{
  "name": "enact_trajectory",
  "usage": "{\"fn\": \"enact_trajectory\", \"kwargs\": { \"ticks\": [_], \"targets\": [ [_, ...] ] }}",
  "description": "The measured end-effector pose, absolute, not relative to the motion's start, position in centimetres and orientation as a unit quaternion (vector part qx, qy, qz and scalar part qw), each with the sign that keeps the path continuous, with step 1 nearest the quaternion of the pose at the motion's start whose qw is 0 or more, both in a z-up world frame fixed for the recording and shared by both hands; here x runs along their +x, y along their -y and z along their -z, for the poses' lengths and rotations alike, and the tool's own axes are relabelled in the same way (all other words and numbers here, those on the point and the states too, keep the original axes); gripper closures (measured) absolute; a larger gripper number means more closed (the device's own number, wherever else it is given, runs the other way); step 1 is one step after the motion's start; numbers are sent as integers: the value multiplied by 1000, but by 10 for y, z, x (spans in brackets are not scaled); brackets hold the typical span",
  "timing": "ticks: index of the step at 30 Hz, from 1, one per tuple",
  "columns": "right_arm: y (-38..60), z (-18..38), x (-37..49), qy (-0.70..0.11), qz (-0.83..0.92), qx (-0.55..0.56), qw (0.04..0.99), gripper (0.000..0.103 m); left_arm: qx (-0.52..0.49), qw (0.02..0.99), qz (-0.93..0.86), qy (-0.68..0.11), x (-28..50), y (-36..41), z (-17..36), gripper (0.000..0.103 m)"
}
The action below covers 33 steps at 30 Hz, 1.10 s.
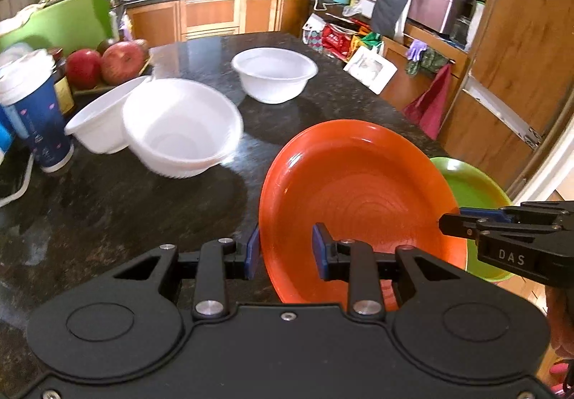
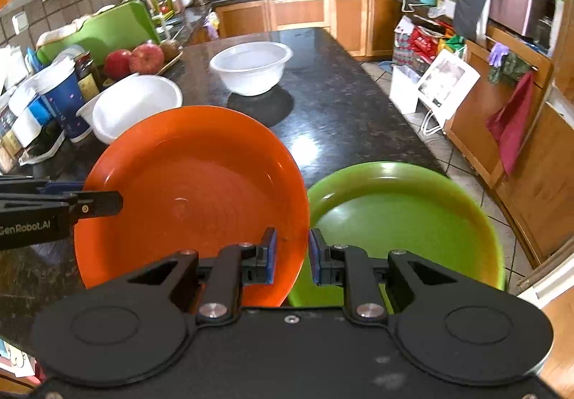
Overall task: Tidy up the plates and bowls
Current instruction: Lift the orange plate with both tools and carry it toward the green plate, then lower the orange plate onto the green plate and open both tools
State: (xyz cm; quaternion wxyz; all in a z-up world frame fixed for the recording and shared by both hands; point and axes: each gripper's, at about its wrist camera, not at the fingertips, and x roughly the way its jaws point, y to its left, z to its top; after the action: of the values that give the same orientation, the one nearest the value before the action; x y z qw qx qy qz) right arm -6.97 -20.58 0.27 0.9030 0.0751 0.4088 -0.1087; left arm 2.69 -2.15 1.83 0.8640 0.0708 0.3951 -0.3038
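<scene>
An orange plate (image 1: pixel 358 191) hangs tilted above the black counter (image 1: pixel 125 201). My left gripper (image 1: pixel 286 252) is shut on its left rim, one blue pad on each face. My right gripper (image 2: pixel 291 255) has its jaws nearly together where the orange plate's (image 2: pixel 193 191) right rim overlaps the left rim of a green plate (image 2: pixel 405 223); both rims run between the pads. The green plate (image 1: pixel 477 191) sits lower, partly under the orange one and out past the counter's edge. A white bowl (image 1: pixel 274 74) stands far on the counter. Two more white bowls (image 1: pixel 183 128) stand at the left.
Red apples (image 1: pixel 107 65), a blue paper cup (image 1: pixel 39 112) and a green cutting board (image 1: pixel 61 22) crowd the counter's left side. To the right the counter drops to a tiled floor (image 2: pixel 412 119), with bags, wooden cabinets and a hanging red towel (image 2: pixel 509 126).
</scene>
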Motion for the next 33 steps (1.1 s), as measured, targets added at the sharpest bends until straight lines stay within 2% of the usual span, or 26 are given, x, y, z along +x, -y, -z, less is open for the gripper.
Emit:
{"fn": "enact_trajectory", "kwargs": {
  "ticks": [17,24,25,33],
  "targets": [
    [308,-4,-91,-408,171,96,892,82,90,837,342,-417,34,128,-3,64],
    [329,3,-88,-412,169,100,890,82,94,827,339,-438,38,141,6,64],
    [331,4,-86,-414,168,100,889,79,95,826,340,-439,38,142,7,64],
    [331,5,-79,-409,178,85,891,77,111,831,349,-418,34,147,0,61]
  ]
}}
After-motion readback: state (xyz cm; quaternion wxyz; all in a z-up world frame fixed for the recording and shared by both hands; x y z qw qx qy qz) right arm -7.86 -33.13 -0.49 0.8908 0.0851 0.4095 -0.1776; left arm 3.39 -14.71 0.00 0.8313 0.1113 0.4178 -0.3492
